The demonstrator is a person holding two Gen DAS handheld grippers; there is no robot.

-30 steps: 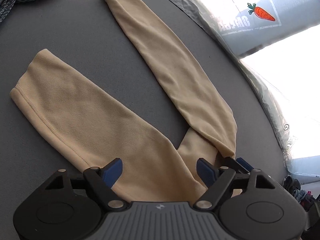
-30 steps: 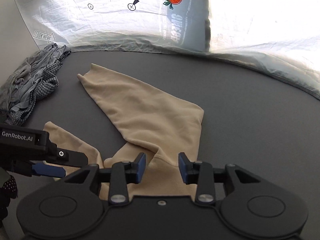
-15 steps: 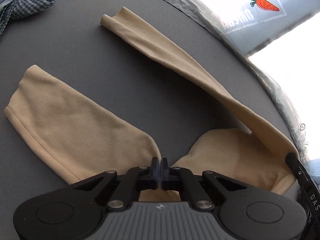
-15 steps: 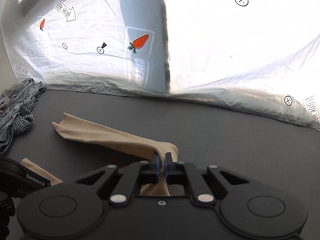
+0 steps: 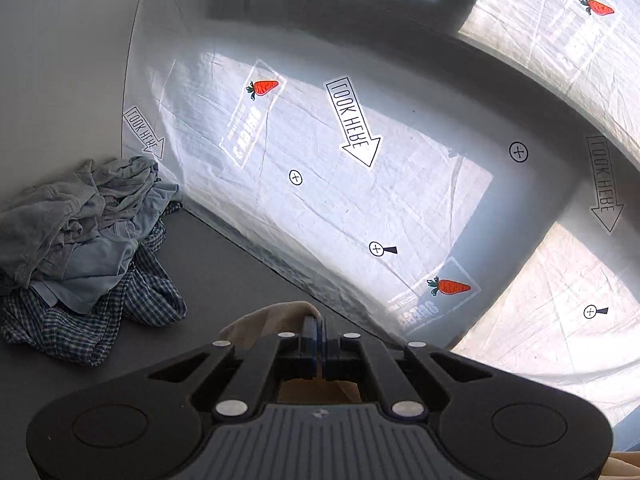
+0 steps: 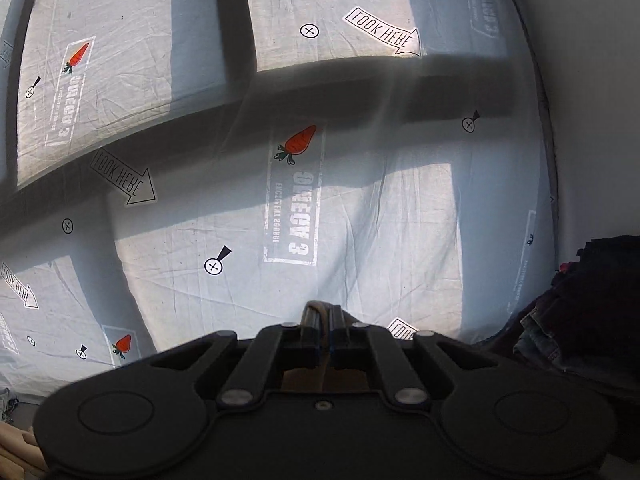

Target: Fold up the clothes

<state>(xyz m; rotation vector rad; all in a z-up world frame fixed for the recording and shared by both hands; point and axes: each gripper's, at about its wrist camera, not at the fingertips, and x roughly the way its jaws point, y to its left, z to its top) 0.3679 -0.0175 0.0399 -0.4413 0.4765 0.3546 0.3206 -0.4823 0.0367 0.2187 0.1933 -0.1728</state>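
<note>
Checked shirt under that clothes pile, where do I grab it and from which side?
Grip the loose fold of the checked shirt spilling onto the grey table. Come low from the open table side: grey and blue garments lie on the rest, so only that edge is free.

Beige knit garment (image 5: 276, 316) between blue pads of black left gripper (image 5: 319, 338); same beige in black right gripper (image 6: 325, 320). Dark grey tabletop (image 5: 224, 264). On it, left of garment: crumpled pile (image 5: 80, 240), grey, pale blue, navy-white check. White backdrop sheet (image 5: 360, 200): orange carrots, black arrows, crosshair circles.
</note>
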